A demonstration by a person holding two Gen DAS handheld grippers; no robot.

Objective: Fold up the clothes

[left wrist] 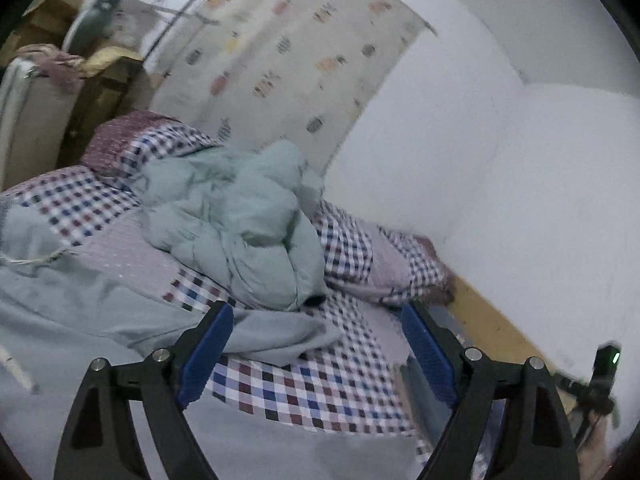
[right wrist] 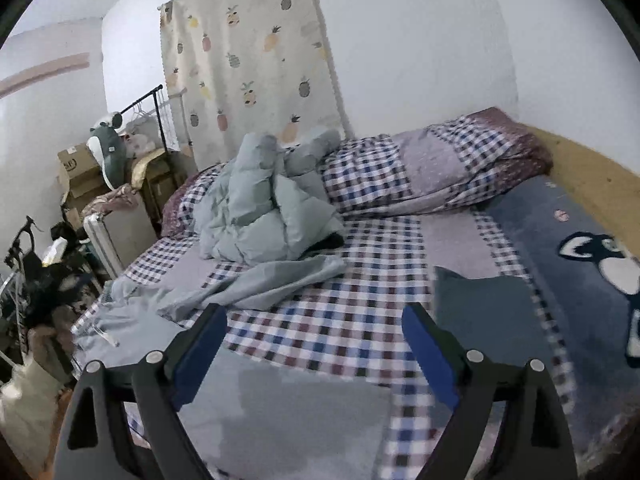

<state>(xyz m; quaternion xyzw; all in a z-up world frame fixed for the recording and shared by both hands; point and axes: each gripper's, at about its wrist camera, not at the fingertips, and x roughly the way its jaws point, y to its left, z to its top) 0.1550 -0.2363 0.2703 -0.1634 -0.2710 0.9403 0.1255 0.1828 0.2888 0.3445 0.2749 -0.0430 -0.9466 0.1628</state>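
A crumpled pale-green puffy jacket [left wrist: 240,232] [right wrist: 264,220] lies heaped mid-bed on the checked sheet [left wrist: 320,384] [right wrist: 340,320]. A thin pale-blue garment [left wrist: 80,312] [right wrist: 240,292] is spread loosely in front of it toward the left. A flat grey folded cloth [right wrist: 288,412] [left wrist: 240,440] lies nearest, under both grippers. A dark teal folded piece [right wrist: 480,304] [left wrist: 420,392] sits to the right. My left gripper [left wrist: 318,344] hangs open above the sheet, its left pad over the blue garment's edge. My right gripper [right wrist: 314,344] is open too, holding nothing.
A checked quilt [right wrist: 420,172] is bunched along the white wall. A blue penguin blanket [right wrist: 580,264] and the wooden bed frame [right wrist: 592,168] lie right. A pineapple curtain [right wrist: 248,52], suitcase [right wrist: 120,228], boxes, a plush toy [right wrist: 108,148] and clutter stand left. A dark device with a green light [left wrist: 604,364].
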